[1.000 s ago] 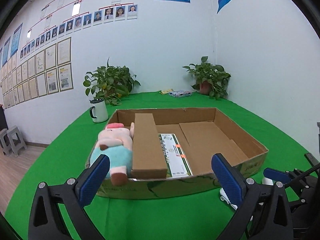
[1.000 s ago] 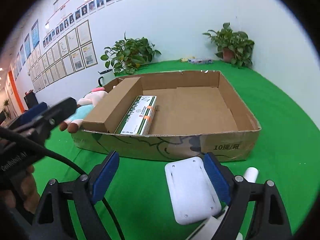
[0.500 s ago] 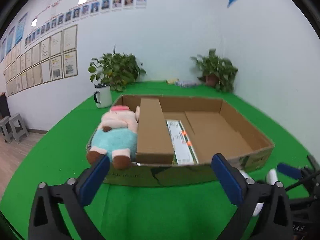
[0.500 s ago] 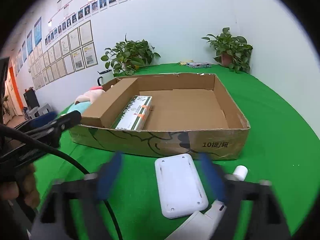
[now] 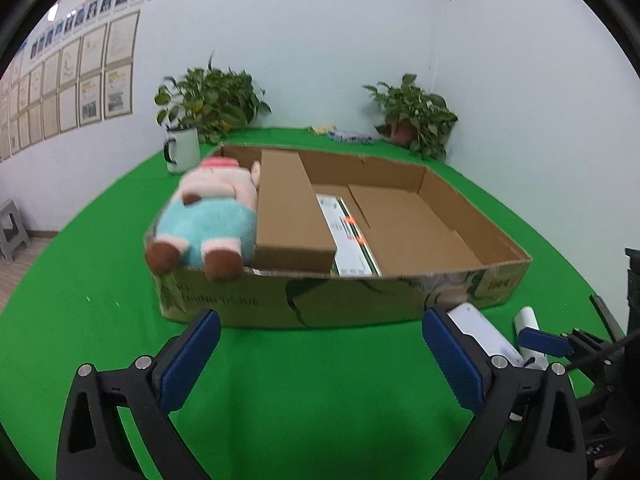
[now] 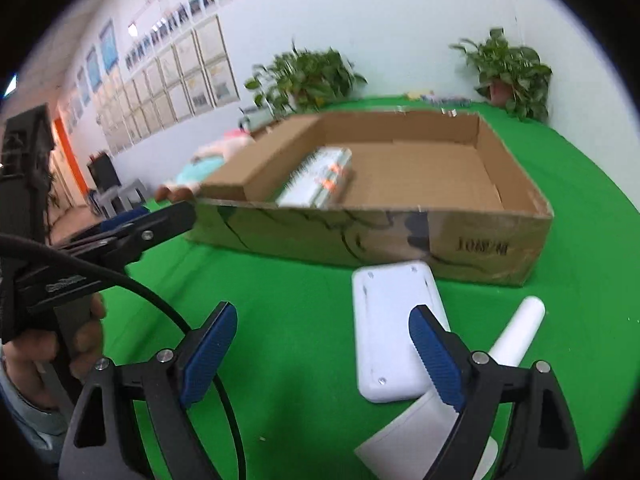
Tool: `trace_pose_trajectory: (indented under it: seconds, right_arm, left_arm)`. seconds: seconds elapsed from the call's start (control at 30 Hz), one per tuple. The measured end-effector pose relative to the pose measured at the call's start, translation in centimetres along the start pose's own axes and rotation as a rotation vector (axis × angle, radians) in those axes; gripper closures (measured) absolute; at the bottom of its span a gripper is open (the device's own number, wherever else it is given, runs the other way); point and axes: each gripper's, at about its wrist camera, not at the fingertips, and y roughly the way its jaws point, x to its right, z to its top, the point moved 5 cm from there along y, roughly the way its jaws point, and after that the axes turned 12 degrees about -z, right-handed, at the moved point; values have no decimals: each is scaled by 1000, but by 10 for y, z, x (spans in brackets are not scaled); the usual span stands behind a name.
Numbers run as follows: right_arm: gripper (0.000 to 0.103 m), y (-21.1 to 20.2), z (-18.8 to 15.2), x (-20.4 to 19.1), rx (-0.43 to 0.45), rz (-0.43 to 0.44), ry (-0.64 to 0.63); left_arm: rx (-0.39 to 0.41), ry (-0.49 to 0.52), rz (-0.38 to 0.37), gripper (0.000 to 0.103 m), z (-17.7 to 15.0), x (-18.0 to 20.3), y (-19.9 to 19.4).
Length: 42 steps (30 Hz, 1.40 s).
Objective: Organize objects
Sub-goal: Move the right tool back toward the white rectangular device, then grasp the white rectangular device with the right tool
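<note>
Open tongs (image 6: 322, 354) beside, perhaps touching, white case (image 6: 394, 326)

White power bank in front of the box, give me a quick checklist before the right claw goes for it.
1. Right claw open and empty: ok.
2. White power bank lying flat on the green cloth, outside the cardboard box: ok.
3. Power bank centred between the fingers: not ok, it sits under the right-hand finger.
4. White cylinder beside it out of the way: cannot tell, it lies close.
5. Free floor in the box, right of the green-and-white carton: ok.
6. Left claw open and away from the power bank: ok.
</note>
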Motion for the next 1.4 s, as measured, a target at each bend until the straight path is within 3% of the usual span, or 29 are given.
trace_pose_trajectory:
  seconds: [0.17, 0.33, 0.5, 0.67, 0.83, 0.9, 0.97, 1.23, 1.4]
  right_arm:
    - [17, 29, -5, 14, -133, -96, -14]
    - [20, 39, -6, 12, -190, -158, -104]
    - [39, 38, -10, 4, -190, -230, -179]
    - [40, 31, -15, -16, -176, -175, -190]
    - [41, 18, -19, -46, -167, -37, -172]
    - [30, 15, -19, -52, -155, 0, -147]
    - [22, 15, -19, -53, -144, 3, -130]
    - [20, 15, -19, -52, -133, 3, -164]
    - [22, 13, -29, -48, -109, -7, -214]
  left_arm:
    - [-70, -17, -64, 1, -12, -4, 20]
    - [-111, -43, -83, 1, -19, -10, 38]
    - [-120, -47, -79, 1, -24, -17, 40]
    - [-120, -70, -80, 1, -22, -28, 31]
    - [-139, -115, -124, 1, -19, -40, 25]
    - [-176, -159, -177, 1, -21, -45, 30]
    - [-209, -214, -237, 1, -23, -49, 36]
    - [-337, -369, -412, 3, -37, -50, 70]
    - [-351, -347, -484, 7, -44, -36, 70]
